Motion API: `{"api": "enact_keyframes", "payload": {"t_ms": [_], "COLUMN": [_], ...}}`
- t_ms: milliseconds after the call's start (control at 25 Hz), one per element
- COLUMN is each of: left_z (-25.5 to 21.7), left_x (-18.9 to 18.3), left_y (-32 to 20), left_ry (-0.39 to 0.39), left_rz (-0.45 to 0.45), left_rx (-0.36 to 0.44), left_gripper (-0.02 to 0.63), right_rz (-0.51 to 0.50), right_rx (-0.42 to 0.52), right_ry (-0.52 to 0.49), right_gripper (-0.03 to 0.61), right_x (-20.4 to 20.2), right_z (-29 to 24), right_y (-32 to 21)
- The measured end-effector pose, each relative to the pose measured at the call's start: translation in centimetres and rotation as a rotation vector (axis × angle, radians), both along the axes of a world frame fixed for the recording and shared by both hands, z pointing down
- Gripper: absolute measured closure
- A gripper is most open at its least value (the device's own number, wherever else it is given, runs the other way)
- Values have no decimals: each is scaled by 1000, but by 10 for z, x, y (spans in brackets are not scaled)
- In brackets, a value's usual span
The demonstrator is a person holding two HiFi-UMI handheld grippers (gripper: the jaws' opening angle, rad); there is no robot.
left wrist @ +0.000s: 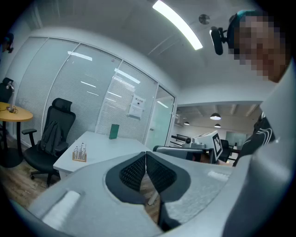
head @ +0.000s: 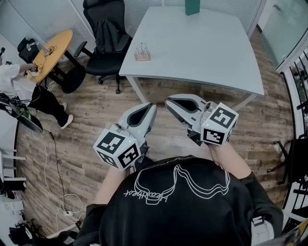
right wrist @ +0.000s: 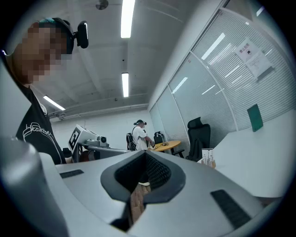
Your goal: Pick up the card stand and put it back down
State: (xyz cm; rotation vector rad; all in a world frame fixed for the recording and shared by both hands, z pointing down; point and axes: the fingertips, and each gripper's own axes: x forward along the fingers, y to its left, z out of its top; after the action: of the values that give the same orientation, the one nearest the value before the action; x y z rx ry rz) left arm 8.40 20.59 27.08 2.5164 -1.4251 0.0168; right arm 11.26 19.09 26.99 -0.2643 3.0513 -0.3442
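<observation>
The card stand, a small wooden block with thin upright holders, sits at the near left corner of the white table. It also shows in the left gripper view as the card stand and in the right gripper view as the card stand. My left gripper and right gripper hang close to my body over the wooden floor, well short of the table. Both are shut and empty; the left gripper and right gripper show their pads pressed together.
A green upright object stands at the table's far edge. A black office chair stands left of the table, with a round yellow table and a person in white beyond it. Cables trail over the floor at left.
</observation>
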Motion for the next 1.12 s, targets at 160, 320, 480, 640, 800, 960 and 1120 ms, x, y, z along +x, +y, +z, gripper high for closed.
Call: {"api": "enact_keyframes", "payload": {"t_ms": [160,320,480,640,800,960,1120], "left_z": [3,0,-6,-9,-3,2,5], "left_x": [2,7,11,5,0,-5,-14], "left_y": [4,3,6,6,1,-8,-24], "left_ry": [3,2,-10,-6,12,31,27], "left_rz": [-1,9,18,3,-5,1,6], "left_rx": [1,3,11,15,5,-8,-11], "left_gripper": [598,598,598,598,598,598,598], "right_rz": [2,6,1,20,30,40,49], "right_rx": [12,11,-1,-10,-21,-30,-31], "right_ry": [3,2,-4,-10,-2,6,13], "right_gripper": [571,571,571,569,569,569,569], "right_x": [3,6,7,8,6,0,-9], "right_z": [2,0,-5,-7,-1,4,5], "right_y": [5,5,8,6,0,-10,-27]}}
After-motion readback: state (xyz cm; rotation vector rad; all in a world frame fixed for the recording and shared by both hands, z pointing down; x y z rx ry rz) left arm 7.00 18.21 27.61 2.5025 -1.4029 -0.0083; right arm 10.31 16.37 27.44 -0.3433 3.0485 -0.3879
